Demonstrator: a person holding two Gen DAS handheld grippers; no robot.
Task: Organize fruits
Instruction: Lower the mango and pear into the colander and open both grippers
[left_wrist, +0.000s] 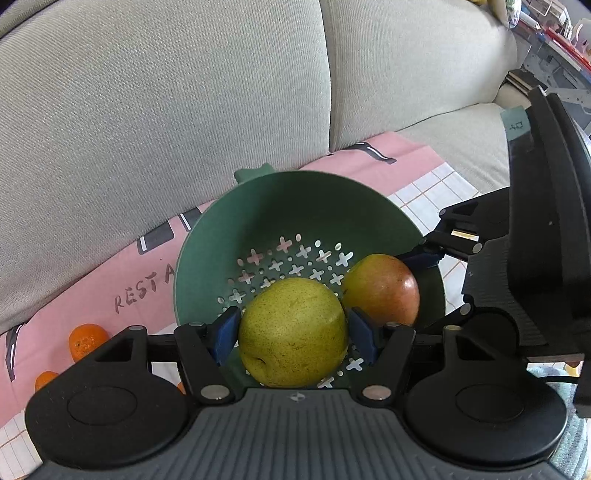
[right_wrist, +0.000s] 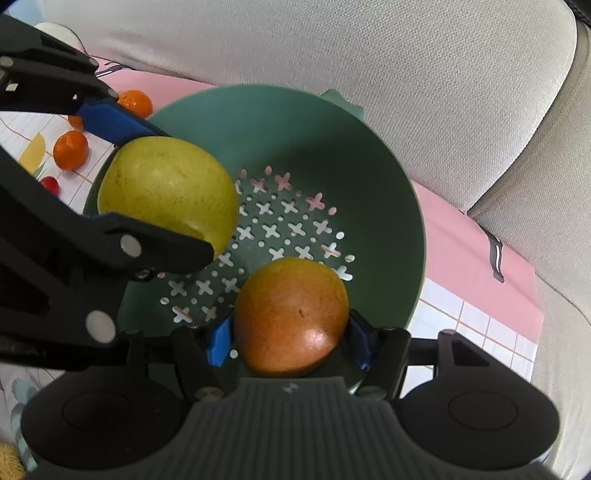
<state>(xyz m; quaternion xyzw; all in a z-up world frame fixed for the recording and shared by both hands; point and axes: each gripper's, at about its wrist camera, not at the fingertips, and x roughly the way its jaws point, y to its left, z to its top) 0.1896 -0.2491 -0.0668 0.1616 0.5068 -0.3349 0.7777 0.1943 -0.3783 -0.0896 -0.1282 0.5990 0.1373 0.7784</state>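
Observation:
A green colander (left_wrist: 280, 206) sits on a pink and white cloth against the sofa back. Over its near side my left gripper (left_wrist: 293, 332) is shut on a yellow-green pear (left_wrist: 291, 332), with a blue pad against each flank. A red-orange apple (left_wrist: 382, 288) lies just right of the pear, and one finger (left_wrist: 424, 256) of the right gripper shows beside it. In the right wrist view my right gripper (right_wrist: 290, 339) is shut on the apple (right_wrist: 291, 314) inside the colander (right_wrist: 295, 129). The left gripper (right_wrist: 147, 188) holds the pear (right_wrist: 166, 188) over the left rim. Whether either fruit touches the perforated bottom is unclear.
Tangerines (left_wrist: 86, 339) (right_wrist: 70, 149) and a small red fruit (right_wrist: 50, 184) lie on the cloth (left_wrist: 369, 162) left of the colander. The grey sofa backrest (left_wrist: 166, 110) rises right behind it. A sofa cushion (right_wrist: 554, 314) lies to the right.

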